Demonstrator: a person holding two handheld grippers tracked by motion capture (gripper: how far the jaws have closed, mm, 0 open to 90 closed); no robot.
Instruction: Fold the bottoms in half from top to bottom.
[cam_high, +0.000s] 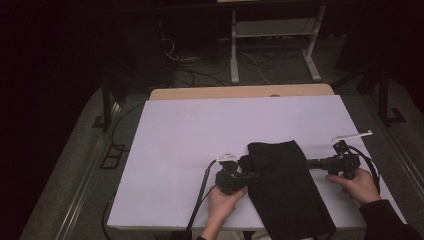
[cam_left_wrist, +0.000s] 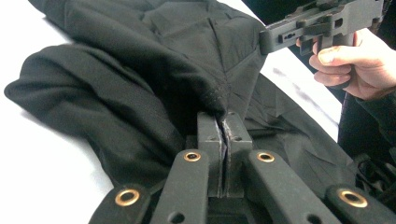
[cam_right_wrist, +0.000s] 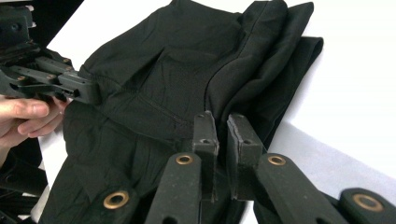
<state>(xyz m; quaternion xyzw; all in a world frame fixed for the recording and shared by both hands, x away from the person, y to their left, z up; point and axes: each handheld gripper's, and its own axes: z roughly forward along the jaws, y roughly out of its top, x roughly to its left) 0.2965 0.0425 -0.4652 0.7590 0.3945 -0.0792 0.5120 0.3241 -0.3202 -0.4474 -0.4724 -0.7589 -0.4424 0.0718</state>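
A black garment (cam_high: 285, 185) is laid on the white tabletop (cam_high: 190, 130), its lower end draped over the near edge. The left hand-held gripper (cam_left_wrist: 224, 122) is pinched on a cloth fold; the right hand-held gripper (cam_right_wrist: 223, 122) is nearly pressed together at the opposite edge, with no cloth seen between its jaws. For a clean fold, both edges should be gripped and lifted evenly.

Left gripper (cam_left_wrist: 223, 122) at bottom centre, jaws pinched tight on a fold of black garment (cam_left_wrist: 140, 84) spread over white table (cam_left_wrist: 42, 172), other hand (cam_left_wrist: 359, 65) holding right gripper (cam_left_wrist: 266, 39) at upper right.
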